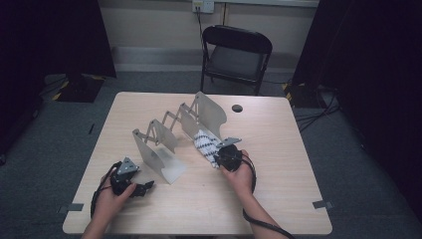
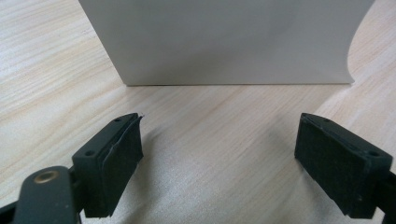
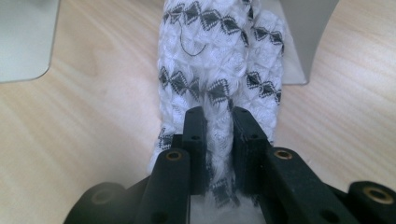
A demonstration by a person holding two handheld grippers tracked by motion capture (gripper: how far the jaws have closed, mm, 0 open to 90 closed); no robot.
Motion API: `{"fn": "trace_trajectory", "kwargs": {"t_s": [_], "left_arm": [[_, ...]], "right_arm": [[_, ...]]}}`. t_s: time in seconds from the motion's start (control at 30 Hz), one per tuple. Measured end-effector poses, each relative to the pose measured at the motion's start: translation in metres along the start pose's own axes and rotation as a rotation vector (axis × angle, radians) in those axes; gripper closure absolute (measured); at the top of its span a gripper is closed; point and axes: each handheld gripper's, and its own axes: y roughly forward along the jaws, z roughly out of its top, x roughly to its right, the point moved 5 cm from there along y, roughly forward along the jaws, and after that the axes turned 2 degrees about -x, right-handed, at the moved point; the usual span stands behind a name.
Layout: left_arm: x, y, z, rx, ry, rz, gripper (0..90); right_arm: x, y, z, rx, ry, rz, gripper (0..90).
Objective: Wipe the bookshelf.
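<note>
A white knitted cloth with black diamond patterns (image 3: 219,70) lies on the table, its far end between two plates of the metal expandable rack (image 1: 174,129). My right gripper (image 3: 218,116) is shut on the near end of that cloth (image 1: 205,144), the fabric pinched between its pads (image 3: 196,135). In the high view the right gripper (image 1: 221,155) sits just right of the rack's middle. My left gripper (image 2: 219,154) stands open on the wood, nothing between its pads (image 2: 116,163), facing the nearest rack plate (image 2: 224,42). The left gripper (image 1: 142,188) rests near the table's front left.
The wooden table (image 1: 278,194) has a small round cable hole (image 1: 237,108) at the back. A black folding chair (image 1: 236,55) stands behind the table. Dark curtains hang at both sides, and cables lie on the floor at the right.
</note>
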Motion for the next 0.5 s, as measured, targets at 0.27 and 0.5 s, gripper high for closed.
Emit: {"fn": "trace_trajectory", "kwargs": {"t_s": [0.27, 0.5], "left_arm": [[0.000, 0.000, 0.000, 0.000, 0.001, 0.000, 14.6], [0.000, 0.000, 0.000, 0.000, 0.000, 0.000, 14.6]], "right_arm": [[-0.013, -0.011, -0.015, 0.027, -0.011, 0.024, 76.9], [-0.027, -0.016, -0.023, 0.057, -0.009, 0.054, 76.4]]}}
